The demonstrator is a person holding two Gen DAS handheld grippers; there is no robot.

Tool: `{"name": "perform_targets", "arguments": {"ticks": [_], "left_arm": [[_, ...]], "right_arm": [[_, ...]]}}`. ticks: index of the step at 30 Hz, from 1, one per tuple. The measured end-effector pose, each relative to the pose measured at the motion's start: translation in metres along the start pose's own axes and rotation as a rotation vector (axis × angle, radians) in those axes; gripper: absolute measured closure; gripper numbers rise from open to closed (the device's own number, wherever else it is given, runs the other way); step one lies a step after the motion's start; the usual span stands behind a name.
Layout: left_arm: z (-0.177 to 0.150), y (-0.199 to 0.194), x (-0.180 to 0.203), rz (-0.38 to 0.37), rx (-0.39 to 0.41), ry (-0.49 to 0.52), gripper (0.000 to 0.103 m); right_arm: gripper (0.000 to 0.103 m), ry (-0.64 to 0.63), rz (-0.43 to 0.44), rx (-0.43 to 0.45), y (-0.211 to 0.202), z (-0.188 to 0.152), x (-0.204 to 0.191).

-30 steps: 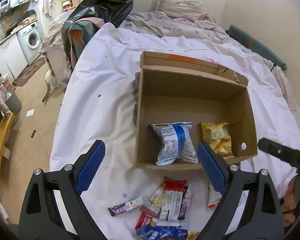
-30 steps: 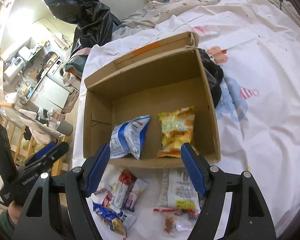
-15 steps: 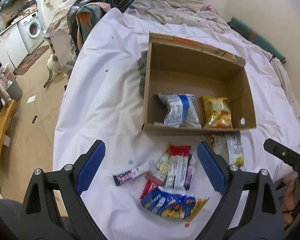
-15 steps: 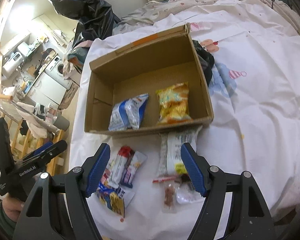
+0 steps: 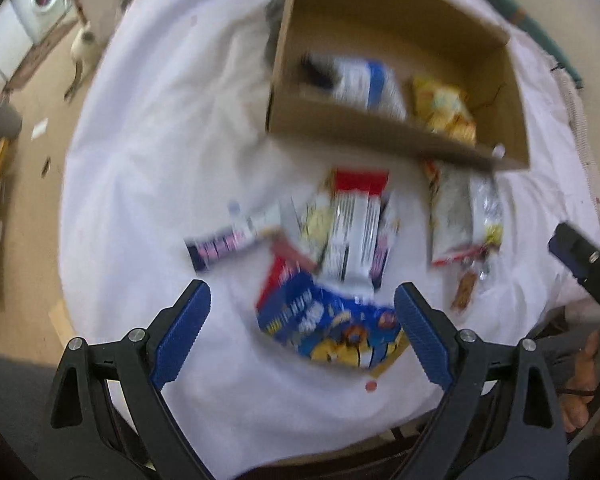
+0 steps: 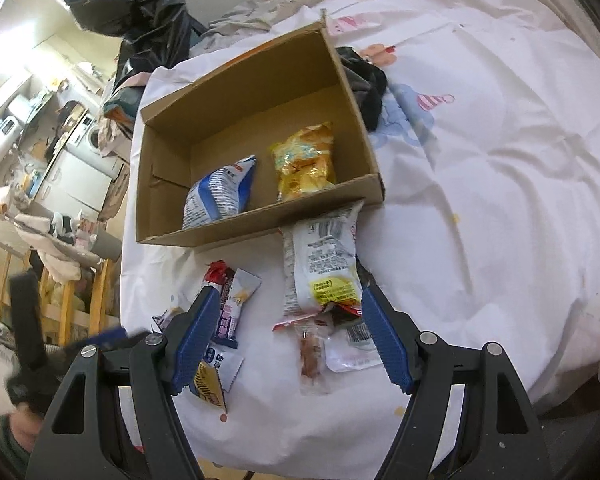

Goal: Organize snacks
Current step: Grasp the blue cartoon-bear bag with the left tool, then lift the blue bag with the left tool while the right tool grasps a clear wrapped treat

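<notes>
In the left wrist view, which is blurred, the left gripper [image 5: 302,304] hangs with its jaws wide apart and nothing between them, over a blue and yellow packet [image 5: 332,326] at 6 o'clock on the white sheet [image 5: 148,168]. Just above it, toward 12 o'clock, lies a red-topped white packet [image 5: 356,224] on a heap of small snacks, and at 3 o'clock a clear-and-white bag [image 5: 466,220]. The cardboard box [image 5: 380,136] sits at 1 o'clock, holding a blue and white bag [image 5: 366,84] and a yellow bag [image 5: 444,110]. In the right wrist view, the right gripper [image 6: 290,310] also stands apart and empty, above a white bag [image 6: 326,262] that touches the box [image 6: 260,232] wall at 12 o'clock. A small clear packet of brown bits [image 6: 310,354] lies at 6 o'clock between the jaws; the snack heap [image 6: 230,304] is at 9 o'clock.
</notes>
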State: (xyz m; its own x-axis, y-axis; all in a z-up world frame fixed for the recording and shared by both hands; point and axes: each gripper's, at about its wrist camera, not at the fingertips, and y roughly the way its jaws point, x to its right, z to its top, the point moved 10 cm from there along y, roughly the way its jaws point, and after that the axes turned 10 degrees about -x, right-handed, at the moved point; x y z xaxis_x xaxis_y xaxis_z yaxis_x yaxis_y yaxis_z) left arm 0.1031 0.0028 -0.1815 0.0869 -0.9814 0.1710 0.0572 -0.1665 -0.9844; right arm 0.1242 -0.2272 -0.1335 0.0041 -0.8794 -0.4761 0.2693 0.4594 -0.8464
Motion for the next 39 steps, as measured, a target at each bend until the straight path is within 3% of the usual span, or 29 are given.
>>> {"name": "perform_targets", "arguments": {"ticks": [3, 7, 9, 14, 17, 20, 24, 28, 32, 39], "left_arm": [[-0.013, 0.016, 0.000, -0.022, -0.042, -0.072, 0.012], [-0.022, 0.021, 0.002, -0.109, -0.029, -0.217, 0.012], [-0.022, 0.023, 0.006, -0.107, -0.020, -0.231, 0.012], [-0.025, 0.047, 0.016, -0.097, -0.092, -0.238, 0.017], [-0.030, 0.063, 0.020, -0.087, -0.143, -0.225, 0.022], [-0.032, 0.066, 0.019, -0.054, -0.137, -0.207, 0.031], [-0.036, 0.064, 0.017, -0.051, -0.141, -0.186, 0.054], [-0.040, 0.059, 0.009, -0.049, -0.147, -0.176, 0.066], [-0.036, 0.034, -0.001, -0.052, -0.131, -0.145, 0.071], [-0.003, -0.027, 0.001, -0.032, -0.010, -0.029, 0.072]], "right_arm": [[0.027, 0.004, -0.002, -0.001, 0.001, 0.001, 0.000], [0.027, -0.002, -0.007, -0.010, 0.005, 0.001, -0.002], [0.027, -0.002, -0.003, -0.011, 0.005, 0.000, -0.003], [0.027, -0.002, 0.006, -0.010, 0.005, 0.002, -0.004], [0.027, -0.002, 0.009, -0.011, 0.005, 0.002, -0.004], [0.027, 0.000, 0.011, -0.009, 0.004, 0.002, -0.004], [0.027, 0.006, 0.021, -0.005, 0.003, 0.003, -0.005], [0.027, 0.005, 0.031, -0.008, 0.003, 0.002, -0.007], [0.027, 0.003, 0.049, -0.001, 0.000, 0.003, -0.009], [0.027, 0.035, 0.070, -0.002, -0.004, 0.003, -0.004]]}}
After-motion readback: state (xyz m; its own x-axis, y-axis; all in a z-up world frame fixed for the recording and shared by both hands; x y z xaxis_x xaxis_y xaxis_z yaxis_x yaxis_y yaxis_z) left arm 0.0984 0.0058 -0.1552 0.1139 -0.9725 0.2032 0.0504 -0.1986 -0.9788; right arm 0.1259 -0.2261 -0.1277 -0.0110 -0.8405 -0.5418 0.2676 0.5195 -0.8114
